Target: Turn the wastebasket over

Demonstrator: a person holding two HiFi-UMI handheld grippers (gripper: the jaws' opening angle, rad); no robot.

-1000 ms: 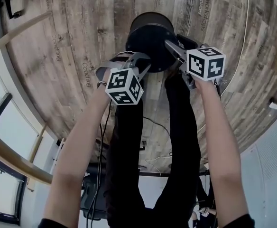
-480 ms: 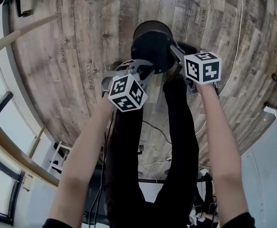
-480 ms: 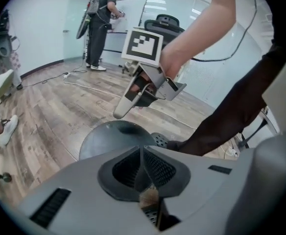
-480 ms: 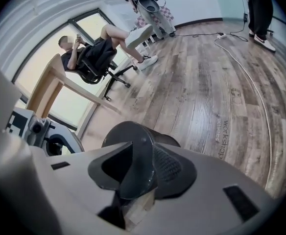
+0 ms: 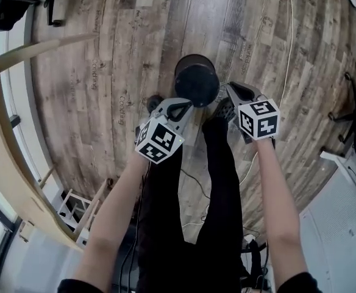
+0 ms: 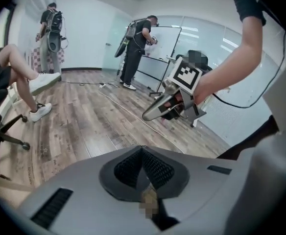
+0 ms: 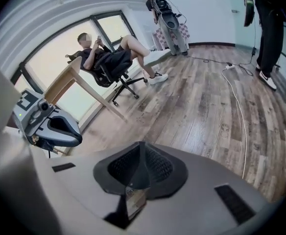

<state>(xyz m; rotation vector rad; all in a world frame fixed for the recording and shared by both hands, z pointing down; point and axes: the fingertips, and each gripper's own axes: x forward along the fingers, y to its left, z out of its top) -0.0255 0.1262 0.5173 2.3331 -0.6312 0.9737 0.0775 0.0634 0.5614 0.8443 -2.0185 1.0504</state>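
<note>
The black round wastebasket stands on the wood floor just beyond the person's feet; which end is up I cannot tell. Both grippers hang above and short of it, touching nothing. My left gripper is at the basket's near left, shut with nothing in it; its pads meet in its own view. My right gripper is at the near right. Its jaws are closing and stand almost together, with nothing between them. Each gripper shows in the other's view, the right gripper and the left gripper.
A white cable runs across the floor at the right. A wooden desk curves along the left edge. A seated person on an office chair and standing people are farther off. The person's dark-trousered legs are below.
Both grippers have risen away from the wastebasket, which now looks smaller and farther below. The right gripper's jaws, open beside the basket before, have come together. Both marker cubes have rolled.
</note>
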